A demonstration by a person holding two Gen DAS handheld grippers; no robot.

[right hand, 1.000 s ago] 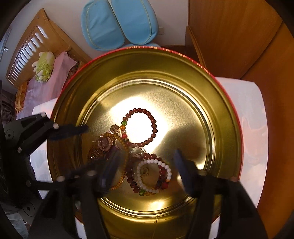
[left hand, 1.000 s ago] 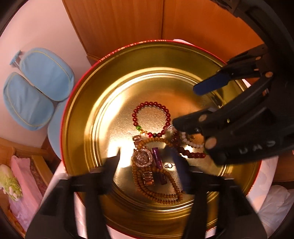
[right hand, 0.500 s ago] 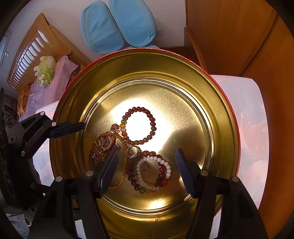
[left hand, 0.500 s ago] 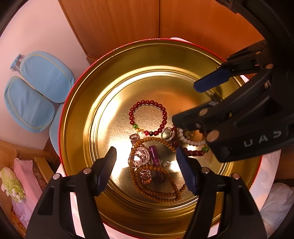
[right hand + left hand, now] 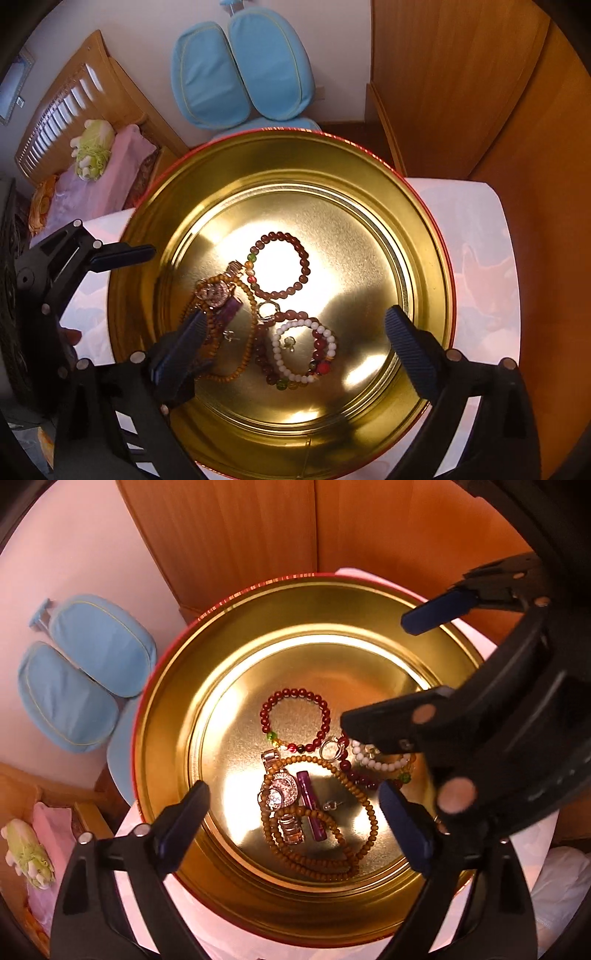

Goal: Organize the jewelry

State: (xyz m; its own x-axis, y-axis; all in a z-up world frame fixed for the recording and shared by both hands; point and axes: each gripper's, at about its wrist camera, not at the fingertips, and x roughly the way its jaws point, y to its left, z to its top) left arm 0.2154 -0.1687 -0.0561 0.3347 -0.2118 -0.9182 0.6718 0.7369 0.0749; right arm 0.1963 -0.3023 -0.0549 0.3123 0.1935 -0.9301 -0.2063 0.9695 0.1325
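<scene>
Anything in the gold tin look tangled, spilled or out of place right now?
Nothing spilled; all jewelry sits inside the gold tin. The long wooden bead strand is heaped over the watch and purple tube, so they look tangled. The dark red bracelet lies apart.

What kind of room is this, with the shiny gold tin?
Probably a bedroom at home. Behind the gold tin of jewelry there is a wooden bed with a pink cover and a cabbage-shaped soft toy, a blue padded chair and wooden wardrobe-like panels.
</scene>
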